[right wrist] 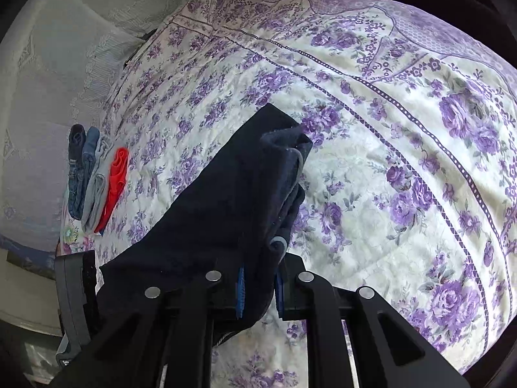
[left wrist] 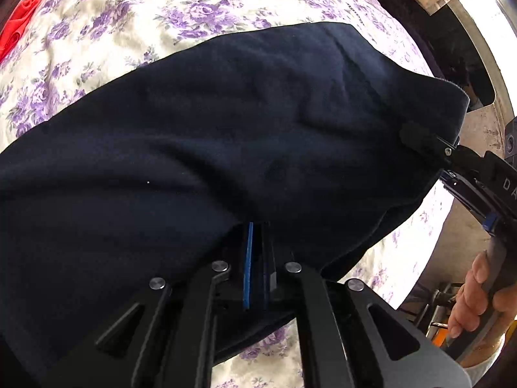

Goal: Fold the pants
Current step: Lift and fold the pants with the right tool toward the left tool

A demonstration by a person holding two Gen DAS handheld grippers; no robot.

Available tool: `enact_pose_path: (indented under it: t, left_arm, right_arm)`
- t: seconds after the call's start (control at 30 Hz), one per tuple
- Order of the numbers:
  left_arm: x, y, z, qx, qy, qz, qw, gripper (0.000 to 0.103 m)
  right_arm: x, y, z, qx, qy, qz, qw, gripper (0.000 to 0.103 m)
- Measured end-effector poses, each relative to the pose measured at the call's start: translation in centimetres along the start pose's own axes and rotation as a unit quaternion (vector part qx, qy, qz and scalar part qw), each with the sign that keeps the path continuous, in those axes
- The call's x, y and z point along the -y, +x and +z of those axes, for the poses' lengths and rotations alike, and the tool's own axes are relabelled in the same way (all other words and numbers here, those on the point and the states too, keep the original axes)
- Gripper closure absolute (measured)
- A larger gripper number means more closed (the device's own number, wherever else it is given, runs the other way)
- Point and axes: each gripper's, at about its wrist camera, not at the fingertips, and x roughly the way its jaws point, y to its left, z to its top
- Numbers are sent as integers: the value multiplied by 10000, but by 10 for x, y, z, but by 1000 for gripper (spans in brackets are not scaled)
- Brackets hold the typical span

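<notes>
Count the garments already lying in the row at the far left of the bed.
4, side by side in the right wrist view: dark navy piece leftmost, blue denim, grey, then red on the right. More could be hidden beneath them.

Only one piece of lettering can be read: white capitals "DA" on the black body of the right claw (left wrist: 420,140), seen at the right edge of the left wrist view (the word runs off the picture, so the rest is cut away). The right wrist view shows no readable text, label or number.
</notes>
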Motion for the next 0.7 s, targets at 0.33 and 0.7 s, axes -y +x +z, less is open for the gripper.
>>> enact_pose_path:
  t: [0.33,0.7]
  left_arm:
    - [-112,-109,-47,909,-1109,-16,9897,100]
    - [-298,-160,-210,1055,-3340,699,9341,100]
  right_arm:
    - [-76,-25,10,129,-1412,-9,9899,89]
    - [-247,-4,-118,-367,-4944,616,8662,88]
